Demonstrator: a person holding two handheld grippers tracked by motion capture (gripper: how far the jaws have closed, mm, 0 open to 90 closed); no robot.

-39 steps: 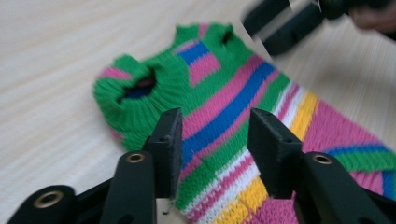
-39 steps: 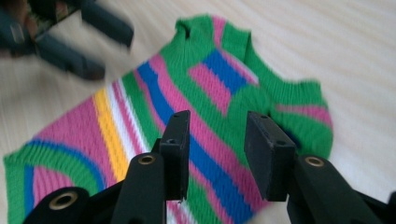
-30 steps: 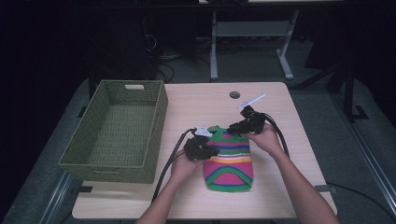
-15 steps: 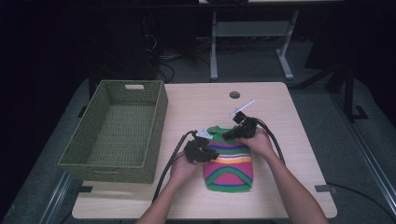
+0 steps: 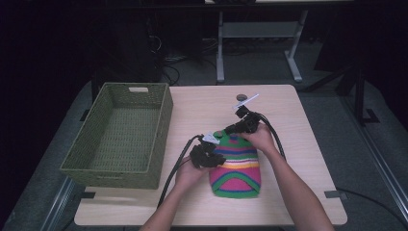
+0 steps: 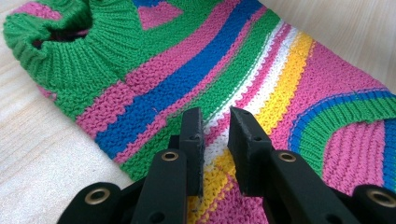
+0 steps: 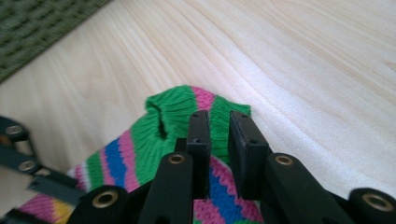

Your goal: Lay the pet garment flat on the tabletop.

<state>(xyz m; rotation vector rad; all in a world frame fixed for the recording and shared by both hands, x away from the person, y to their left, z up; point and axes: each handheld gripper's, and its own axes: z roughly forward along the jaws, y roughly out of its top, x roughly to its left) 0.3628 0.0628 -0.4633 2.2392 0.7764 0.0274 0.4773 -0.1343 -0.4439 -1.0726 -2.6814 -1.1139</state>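
From above, on the pale wooden table point(image 5: 288, 144), the striped knitted garment of green, pink, blue, yellow and white wool point(image 5: 236, 168) lies flat between the two hands, its long axis running from the near table edge away toward the far side, with the green ribbed neck opening at the far end. The left gripper point(image 5: 211, 159) sits at the garment's left edge about midway along it, while the right gripper point(image 5: 231, 130) rests at the far end by the neck, so the right one is nearer the collar. A green woven rectangular basket point(image 5: 120, 137) stands well apart to the left, and any lift toward it would, I judge, carry the garment sideways across its long axis.

Along the left gripper's own jaws, the left gripper point(image 6: 215, 126) has its two black jaws drawn close, with a narrow gap and the yellow and white stripes of the knit point(image 6: 280, 84) right under the tips; whether a fold is actually pinched I cannot tell.

Along the right gripper's jaws, the right gripper point(image 7: 218, 126) has jaws that have just been closing, now nearly together over the green ribbed collar point(image 7: 177, 109); green knit shows in the gap, though a firm pinch is not clear.
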